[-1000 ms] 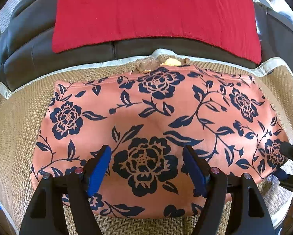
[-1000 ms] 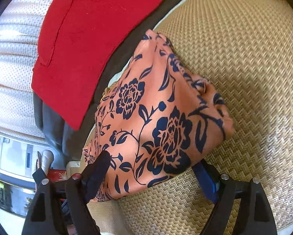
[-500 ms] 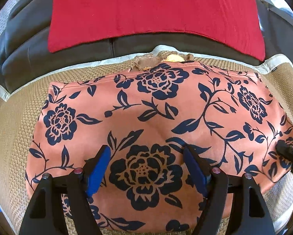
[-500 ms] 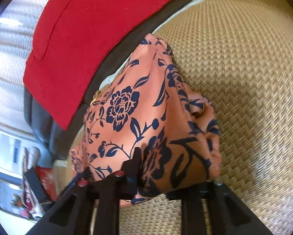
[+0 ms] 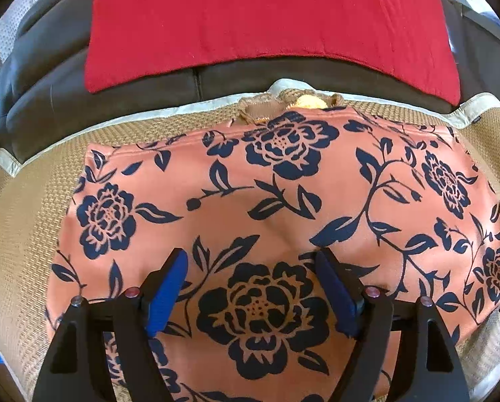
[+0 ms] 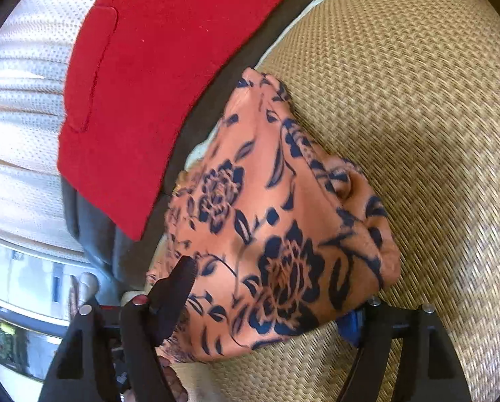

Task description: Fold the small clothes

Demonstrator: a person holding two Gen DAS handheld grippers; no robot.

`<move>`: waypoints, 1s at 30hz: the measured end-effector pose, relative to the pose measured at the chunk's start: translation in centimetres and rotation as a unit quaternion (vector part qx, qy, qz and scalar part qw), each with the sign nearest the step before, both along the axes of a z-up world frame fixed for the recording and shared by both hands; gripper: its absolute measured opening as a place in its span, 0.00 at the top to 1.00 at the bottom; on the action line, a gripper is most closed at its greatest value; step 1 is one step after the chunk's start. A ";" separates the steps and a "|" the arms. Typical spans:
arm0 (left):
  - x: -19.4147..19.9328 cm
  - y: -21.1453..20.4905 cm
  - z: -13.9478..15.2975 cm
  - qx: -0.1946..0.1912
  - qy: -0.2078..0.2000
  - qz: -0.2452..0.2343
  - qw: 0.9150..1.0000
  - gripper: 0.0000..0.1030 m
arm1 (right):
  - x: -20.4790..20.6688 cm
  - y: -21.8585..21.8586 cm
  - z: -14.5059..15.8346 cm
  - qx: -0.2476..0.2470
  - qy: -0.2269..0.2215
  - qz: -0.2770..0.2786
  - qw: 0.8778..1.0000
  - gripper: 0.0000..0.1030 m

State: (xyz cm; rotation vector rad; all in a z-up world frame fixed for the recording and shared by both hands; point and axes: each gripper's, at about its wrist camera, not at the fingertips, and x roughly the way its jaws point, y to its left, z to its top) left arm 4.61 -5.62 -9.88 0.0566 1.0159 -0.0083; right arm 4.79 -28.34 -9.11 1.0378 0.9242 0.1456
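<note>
A woven mat (image 5: 25,221) covers the seat of a dark sofa (image 5: 56,100), and a red cloth (image 5: 266,13) hangs over the backrest behind it. On the mat lies the floral garment (image 5: 283,194), salmon with navy roses, spread flat with its long axis running side to side along the mat's back edge; its far hem almost reaches that edge, where a small tan bundle (image 5: 266,107) peeks out.

The left gripper (image 5: 256,288) hovers over the garment's middle near its front hem, pointing steeply down, jaws standing wide with the cloth below them and nothing pinched. The right gripper (image 6: 270,305) sits at the garment's right end, seen end-on from there, where the fabric bunches into a raised lump. Its jaws have just been opening and now straddle that bunched end; the cloth lies between them, but the pads do not look pressed on it.

Judging by this, the next fold likely turns on that right end, which the right gripper is nearer to.
</note>
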 end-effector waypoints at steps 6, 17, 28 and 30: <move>0.7 -1.3 -0.6 0.052 -0.007 -0.020 0.998 0.22 | 0.8 1.2 4.1 -0.145 -0.024 0.036 0.988 0.90; 1.5 -2.5 -0.9 0.098 -0.025 -0.025 0.995 0.22 | 0.2 -3.7 2.8 -0.093 -0.018 0.034 0.995 0.25; 1.5 -3.2 -1.3 0.109 -0.020 -0.012 0.994 0.22 | 17.0 -2.9 0.9 -0.106 0.021 0.145 0.983 0.77; 1.7 -3.3 -1.3 0.106 -0.018 -0.012 0.994 0.22 | 17.5 -0.9 3.0 -0.167 0.015 0.172 0.971 0.90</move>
